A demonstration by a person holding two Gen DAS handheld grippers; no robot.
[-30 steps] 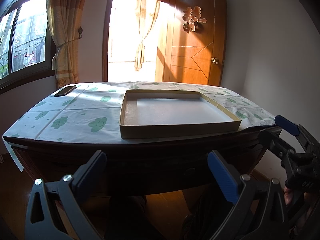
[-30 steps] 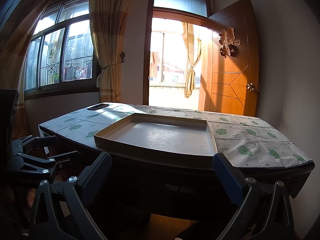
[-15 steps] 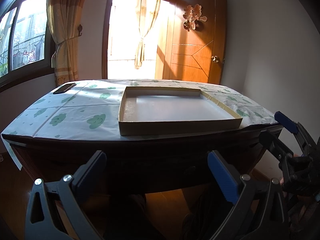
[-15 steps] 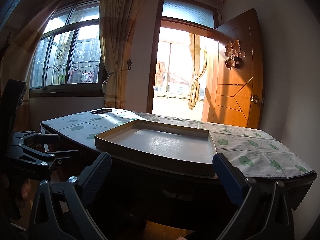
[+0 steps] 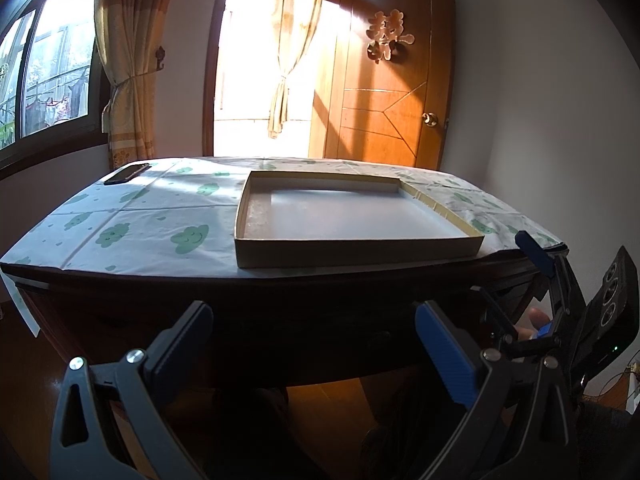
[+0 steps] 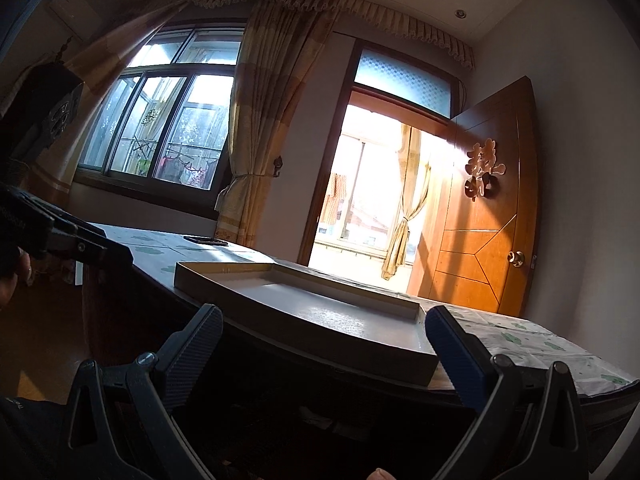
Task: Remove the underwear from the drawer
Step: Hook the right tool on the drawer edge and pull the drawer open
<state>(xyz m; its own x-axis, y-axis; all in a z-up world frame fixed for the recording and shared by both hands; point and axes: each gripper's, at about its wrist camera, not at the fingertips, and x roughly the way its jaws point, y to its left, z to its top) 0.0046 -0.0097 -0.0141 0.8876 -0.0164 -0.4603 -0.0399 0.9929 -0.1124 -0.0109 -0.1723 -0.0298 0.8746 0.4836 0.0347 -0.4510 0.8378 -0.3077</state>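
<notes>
While no underwear or open drawer shows in either view, we see both tools low before the dark wooden table (image 5: 256, 320). Our left tool (image 5: 312, 344) and right tool (image 6: 324, 344) gape wide, gripping nothing. On the table's cloud-print cloth (image 5: 160, 220) sits a shallow cardboard tray (image 5: 352, 252), a phone (image 5: 127, 173) beyond its far left corner.

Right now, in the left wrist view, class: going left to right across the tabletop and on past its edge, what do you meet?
Dark phone → green cloud-print tablecloth → shallow cardboard tray → right gripper, fingers open.
</notes>
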